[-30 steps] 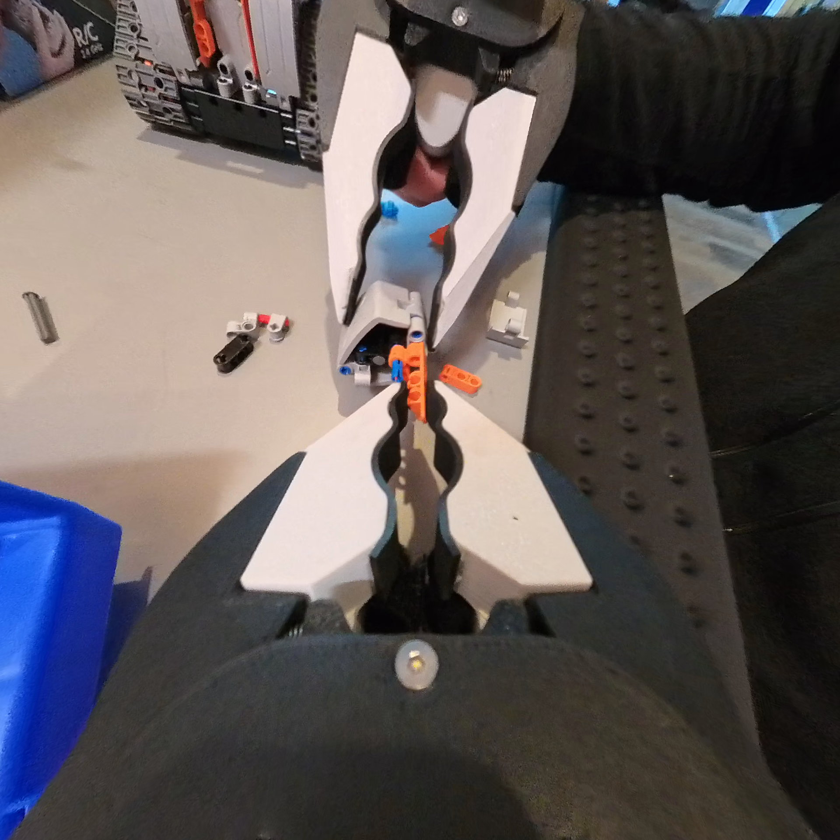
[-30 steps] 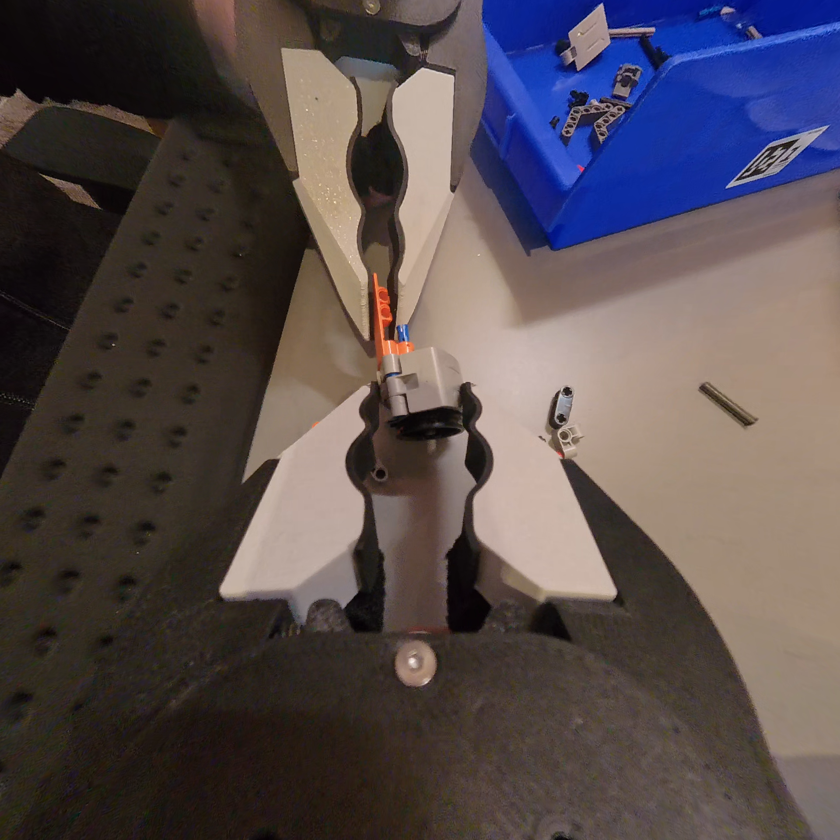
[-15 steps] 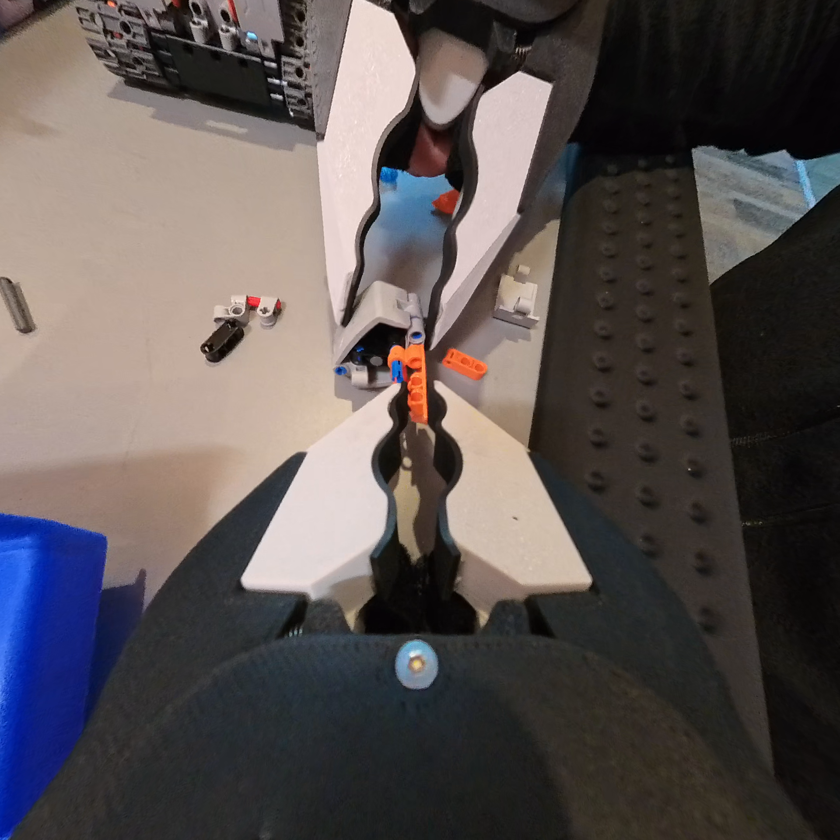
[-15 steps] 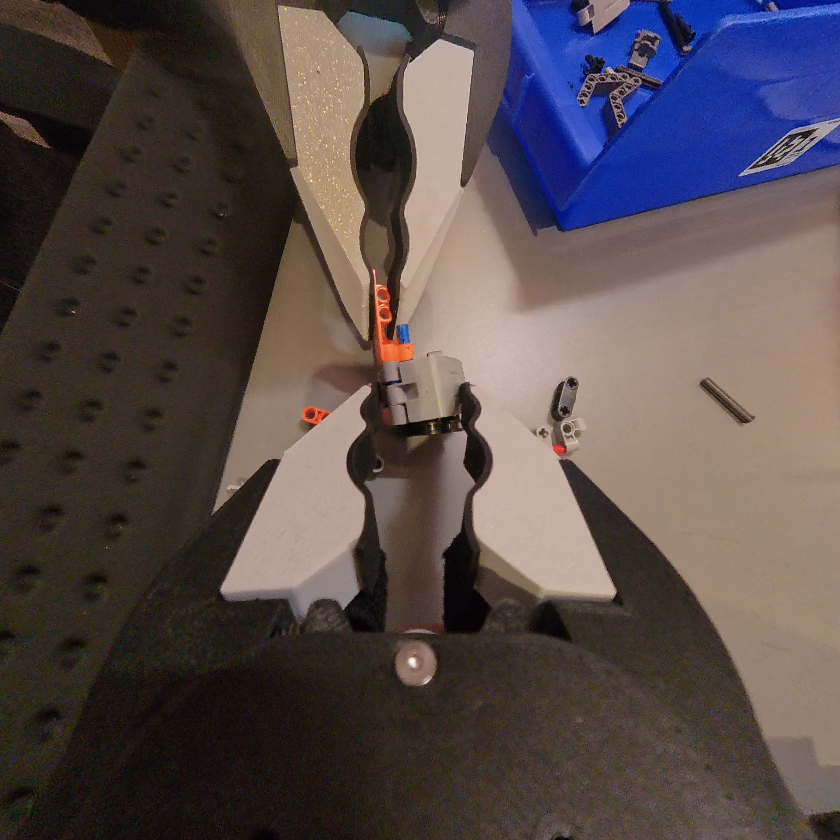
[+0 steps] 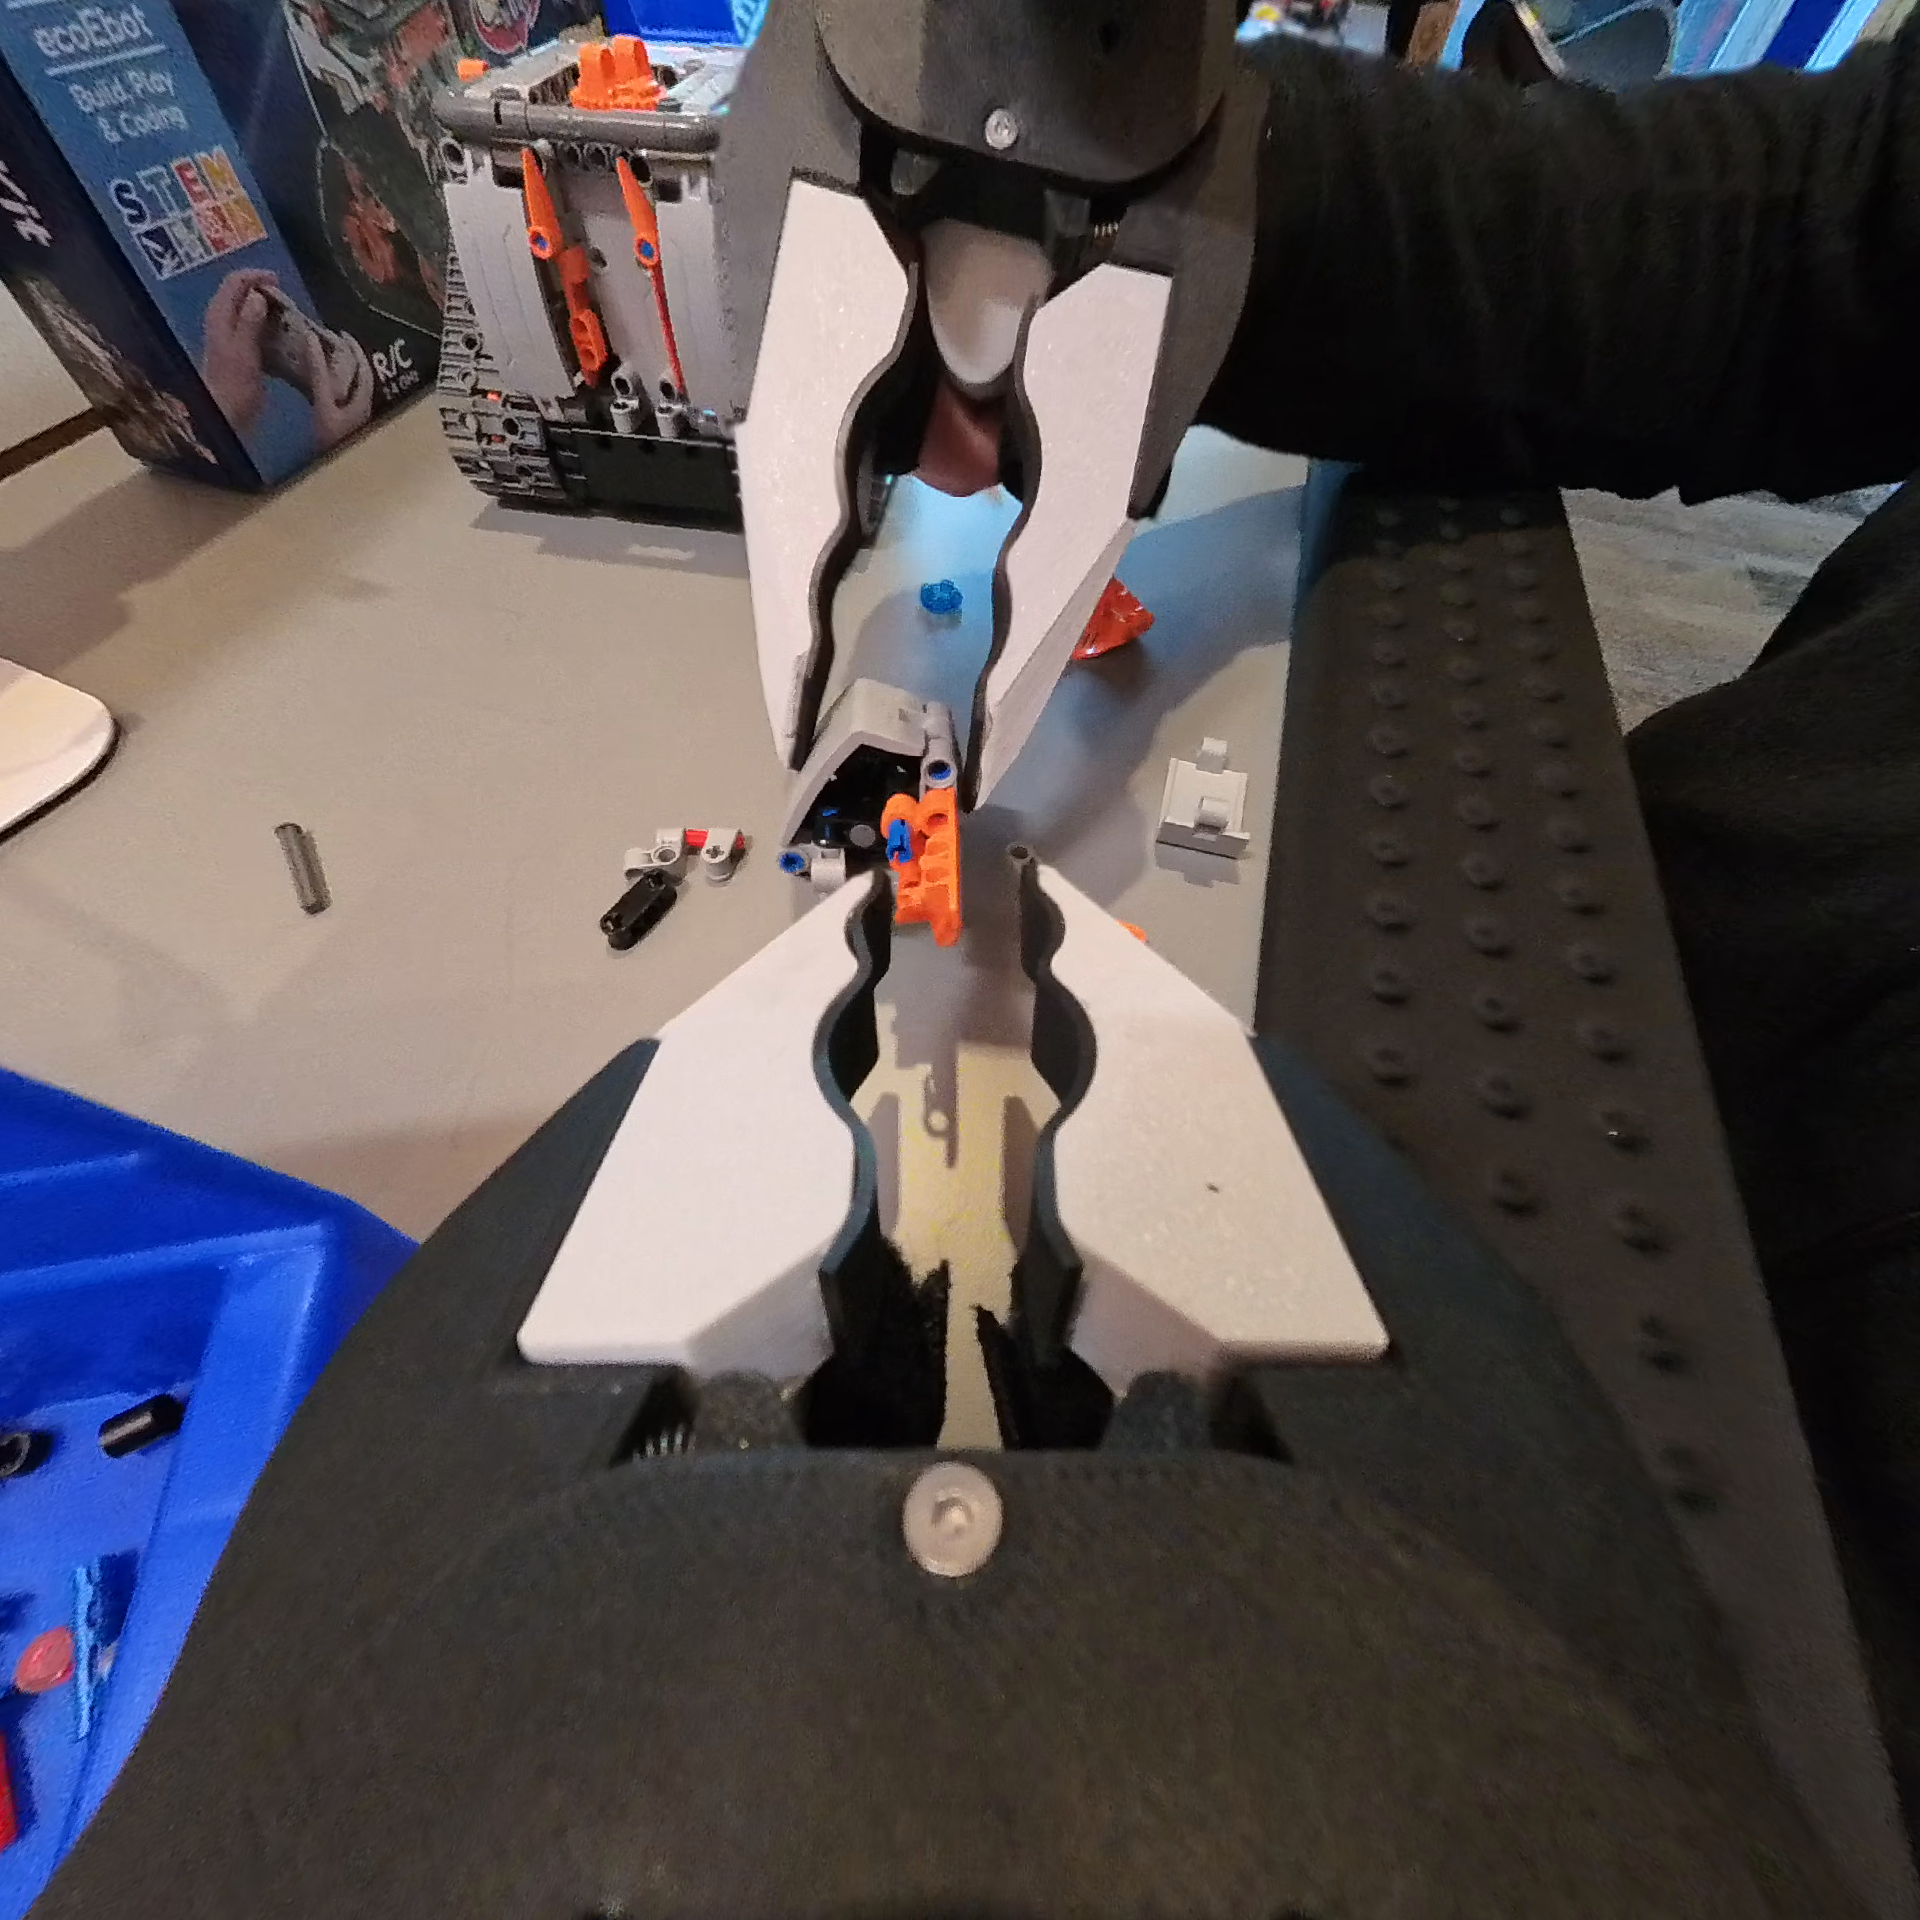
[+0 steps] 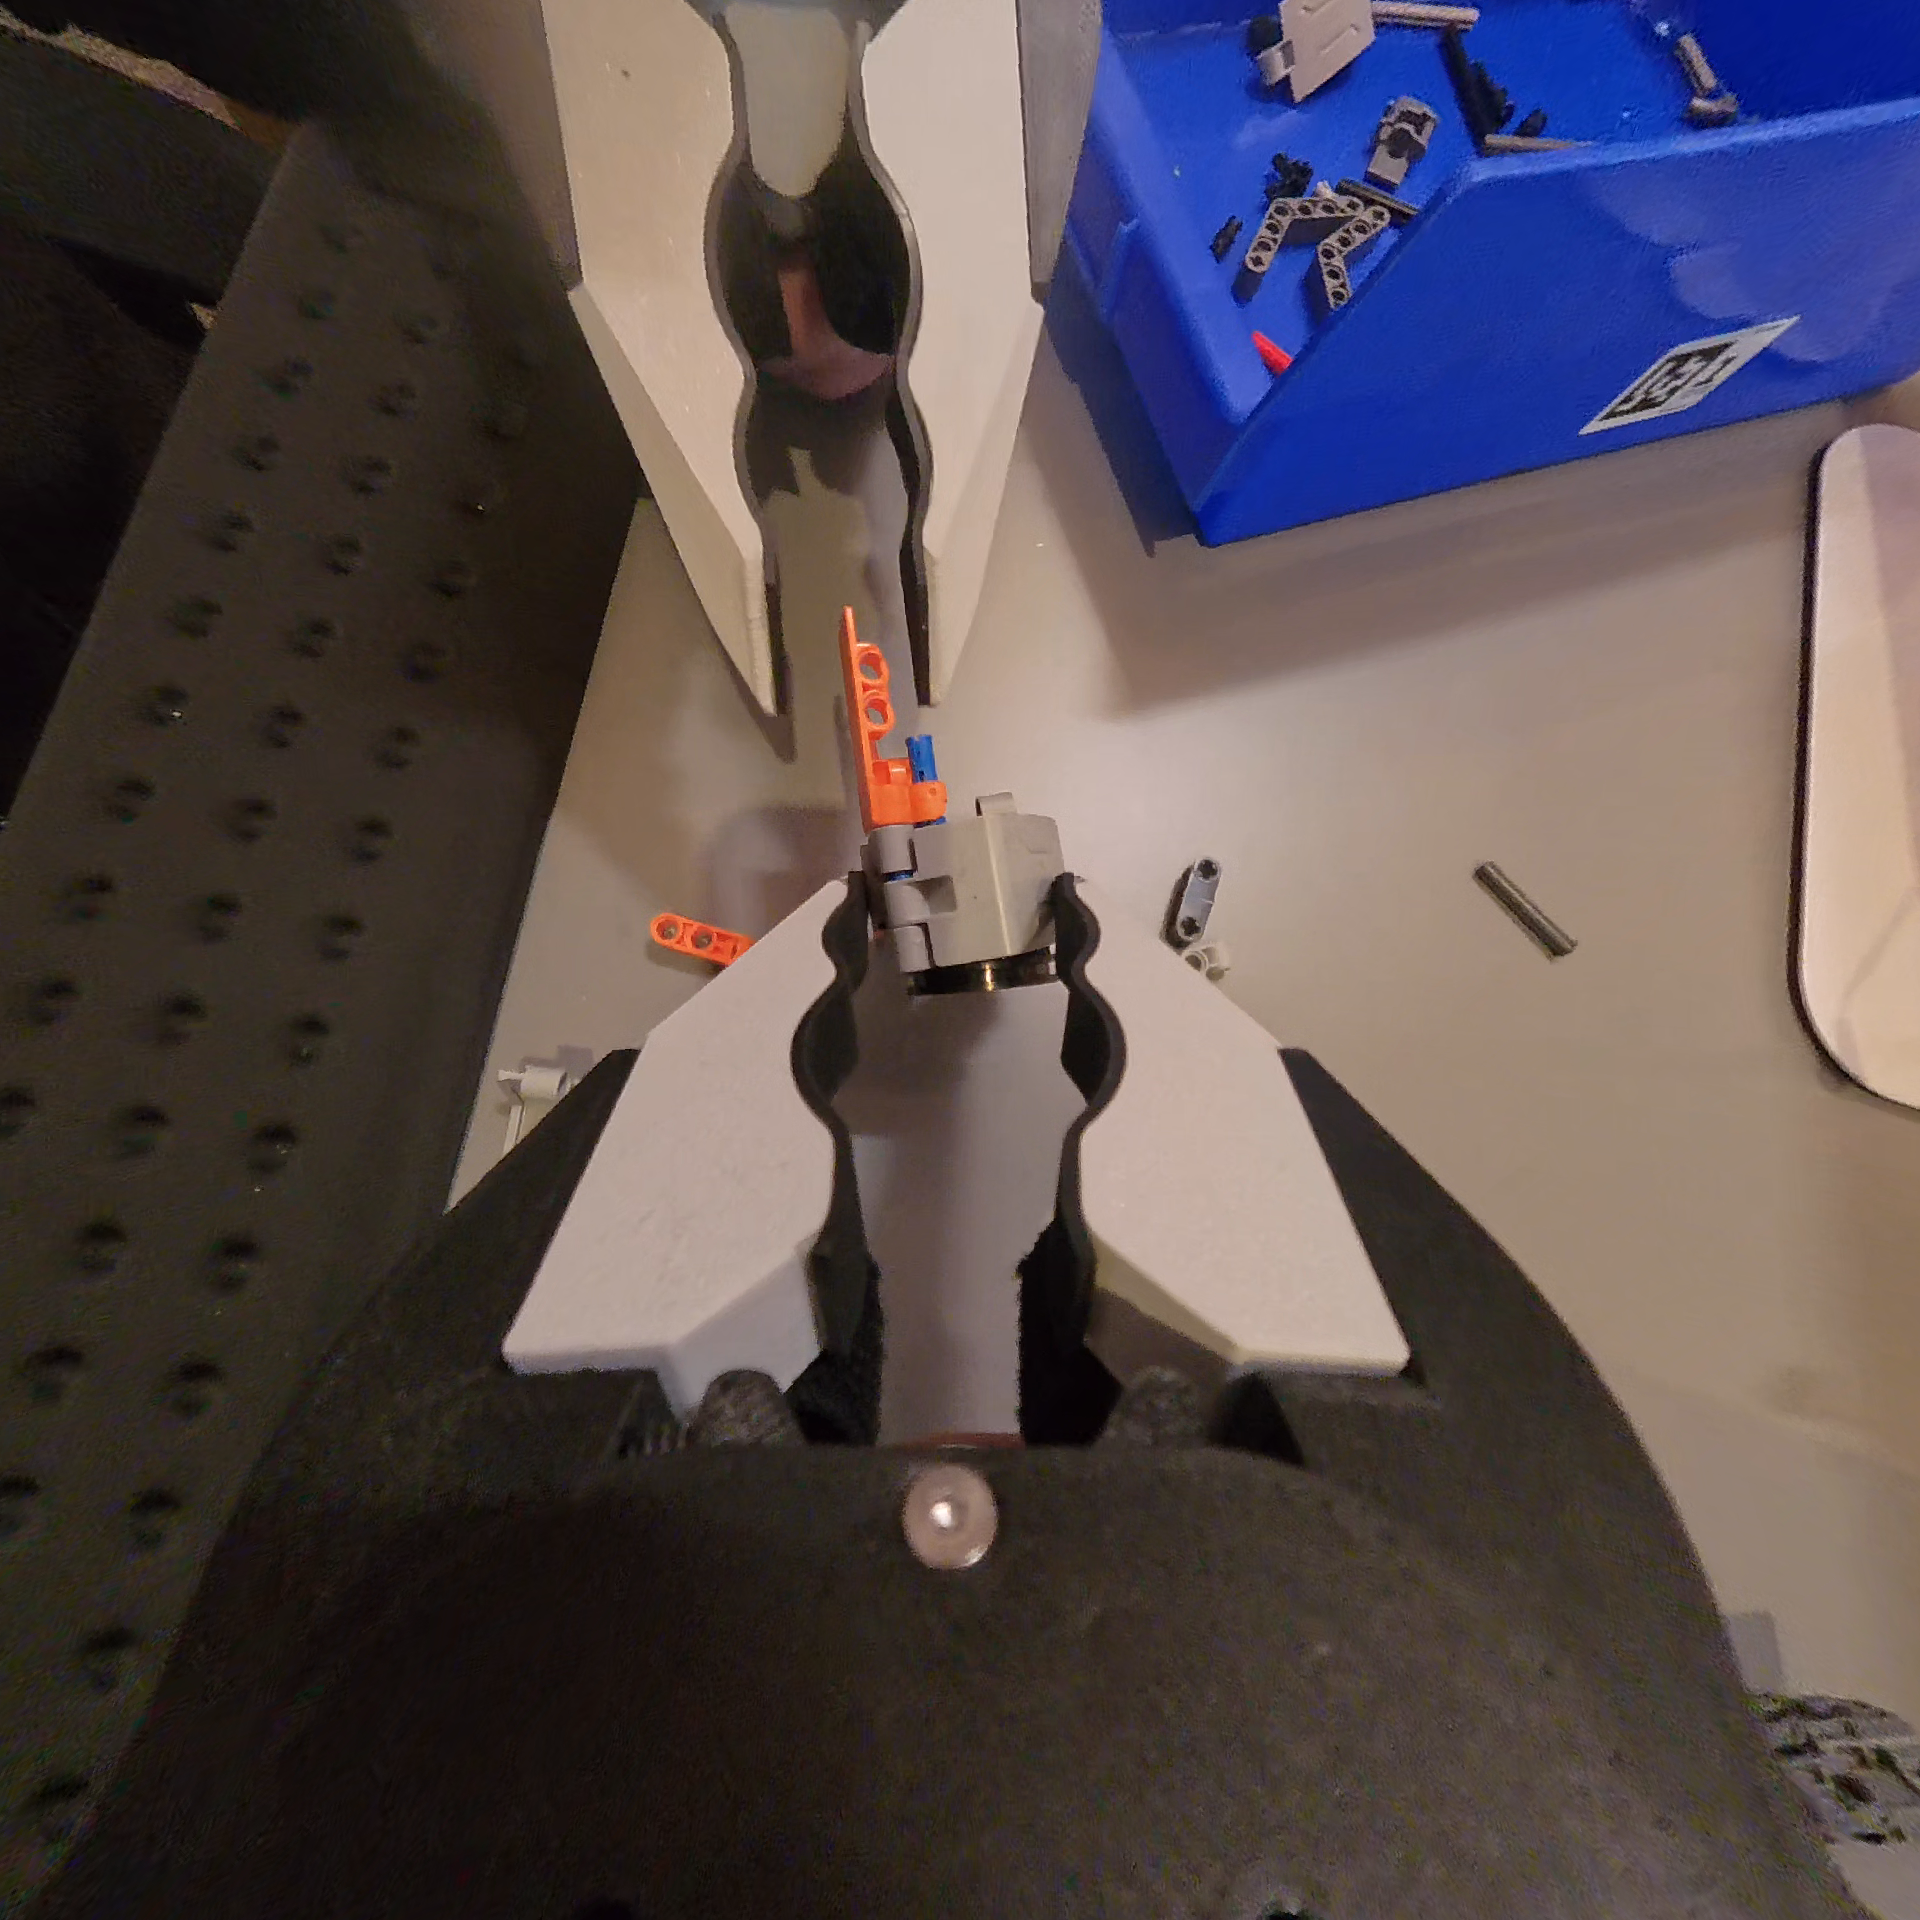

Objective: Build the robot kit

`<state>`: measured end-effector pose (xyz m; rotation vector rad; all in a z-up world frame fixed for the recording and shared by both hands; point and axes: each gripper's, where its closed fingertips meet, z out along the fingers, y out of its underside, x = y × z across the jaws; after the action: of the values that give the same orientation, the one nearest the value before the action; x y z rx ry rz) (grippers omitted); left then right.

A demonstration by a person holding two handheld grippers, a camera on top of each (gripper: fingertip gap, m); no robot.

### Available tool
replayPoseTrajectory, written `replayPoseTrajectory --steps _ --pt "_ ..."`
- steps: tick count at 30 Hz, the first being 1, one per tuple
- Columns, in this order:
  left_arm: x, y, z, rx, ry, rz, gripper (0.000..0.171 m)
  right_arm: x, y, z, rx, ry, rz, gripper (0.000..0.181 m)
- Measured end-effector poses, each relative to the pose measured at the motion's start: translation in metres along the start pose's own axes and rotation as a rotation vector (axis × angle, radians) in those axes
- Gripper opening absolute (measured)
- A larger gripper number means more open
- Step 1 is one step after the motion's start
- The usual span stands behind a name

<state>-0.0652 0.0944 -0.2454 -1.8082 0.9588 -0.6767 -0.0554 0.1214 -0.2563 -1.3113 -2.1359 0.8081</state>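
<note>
A: In the left wrist view?
B: The left gripper has its jaws apart, the orange beam loose between the tips at mid-frame, above the grey bench.
A: And the right wrist view?
B: The right gripper is clamped on the grey motor block at centre; the blue bin sits upper right.

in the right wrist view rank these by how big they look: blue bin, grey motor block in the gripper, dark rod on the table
1. blue bin
2. grey motor block
3. dark rod

The block is nearer the camera, yet the order looks clear.
</note>
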Motion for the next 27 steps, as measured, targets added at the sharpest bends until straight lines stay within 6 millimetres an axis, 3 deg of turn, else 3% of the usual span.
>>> replayPoseTrajectory --steps 12,27 --pt "-0.009 -0.014 -0.005 0.081 -0.05 0.003 0.005 0.008 -0.013 -0.002 -0.001 -0.06 -0.029 0.033" --pt "-0.013 -0.001 0.002 0.007 -0.074 -0.006 0.006 0.01 -0.002 0.003 -0.02 -0.022 -0.037 0.033"
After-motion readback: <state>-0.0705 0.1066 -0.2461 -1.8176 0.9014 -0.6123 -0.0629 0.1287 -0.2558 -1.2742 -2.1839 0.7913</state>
